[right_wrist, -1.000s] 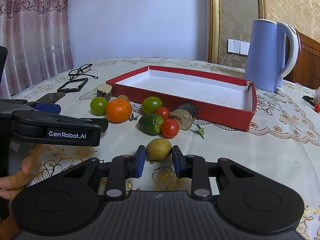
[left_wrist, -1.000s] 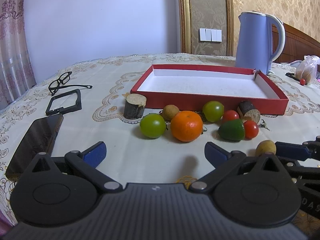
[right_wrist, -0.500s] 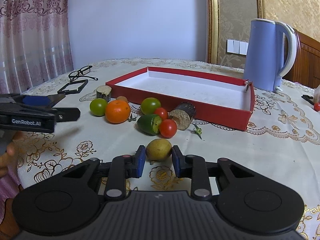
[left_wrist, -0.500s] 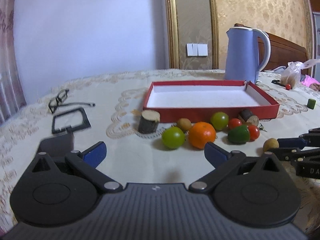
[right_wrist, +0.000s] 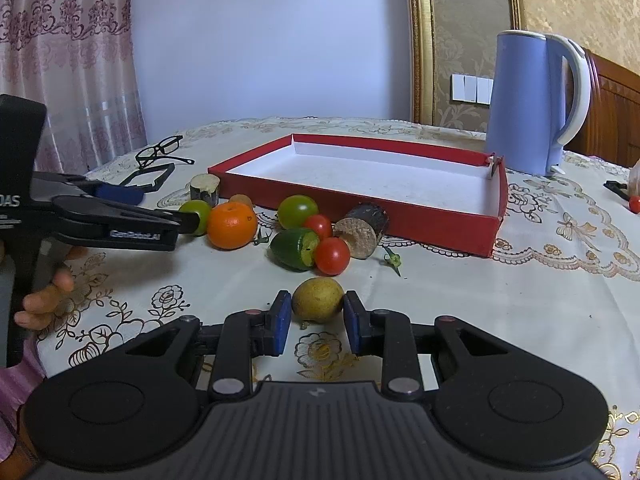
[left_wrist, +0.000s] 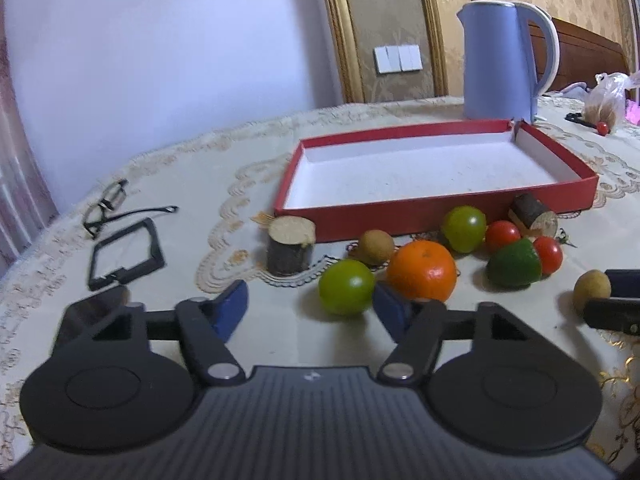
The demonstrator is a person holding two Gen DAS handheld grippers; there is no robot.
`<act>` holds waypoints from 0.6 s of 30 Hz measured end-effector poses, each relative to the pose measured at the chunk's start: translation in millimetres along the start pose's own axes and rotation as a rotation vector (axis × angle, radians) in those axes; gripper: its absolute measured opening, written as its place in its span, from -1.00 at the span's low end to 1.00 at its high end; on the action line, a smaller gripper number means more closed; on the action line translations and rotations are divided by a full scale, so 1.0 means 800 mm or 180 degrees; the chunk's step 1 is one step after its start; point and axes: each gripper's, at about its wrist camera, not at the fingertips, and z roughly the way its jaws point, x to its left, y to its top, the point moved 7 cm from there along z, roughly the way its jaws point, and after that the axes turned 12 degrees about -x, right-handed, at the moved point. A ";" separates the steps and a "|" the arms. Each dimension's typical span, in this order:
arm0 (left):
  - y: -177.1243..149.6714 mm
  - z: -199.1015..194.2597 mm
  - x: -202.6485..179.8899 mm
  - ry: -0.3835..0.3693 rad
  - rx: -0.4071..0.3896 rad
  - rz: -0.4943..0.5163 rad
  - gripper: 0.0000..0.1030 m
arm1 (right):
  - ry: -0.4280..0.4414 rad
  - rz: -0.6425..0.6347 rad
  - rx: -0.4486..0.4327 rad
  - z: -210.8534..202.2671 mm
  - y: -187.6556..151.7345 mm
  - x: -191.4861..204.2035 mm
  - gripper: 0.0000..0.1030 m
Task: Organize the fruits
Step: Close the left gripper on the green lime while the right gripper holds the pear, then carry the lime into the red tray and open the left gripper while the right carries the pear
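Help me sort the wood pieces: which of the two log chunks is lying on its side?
The log chunk beside the red tomatoes, its cut face toward the camera. The other log chunk, behind the orange, stands upright.

We carry two matte black plastic grippers w/ ribbed centre housings, round discs either side, silver pivot screws on angled link arms, and blue rubber pads (right_wrist: 281,322) on the fingers. The left gripper (left_wrist: 308,306) matches the right gripper (right_wrist: 314,322). Seen side-on, white "GenRobot.AI" lettering marks one black finger. A pink sleeve (right_wrist: 16,380) shows at bottom left.
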 end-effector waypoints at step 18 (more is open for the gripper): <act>0.010 0.000 0.006 -0.0217 -0.0026 -0.0326 -0.43 | 0.0003 0.0042 -0.0036 -0.001 0.004 -0.003 -0.46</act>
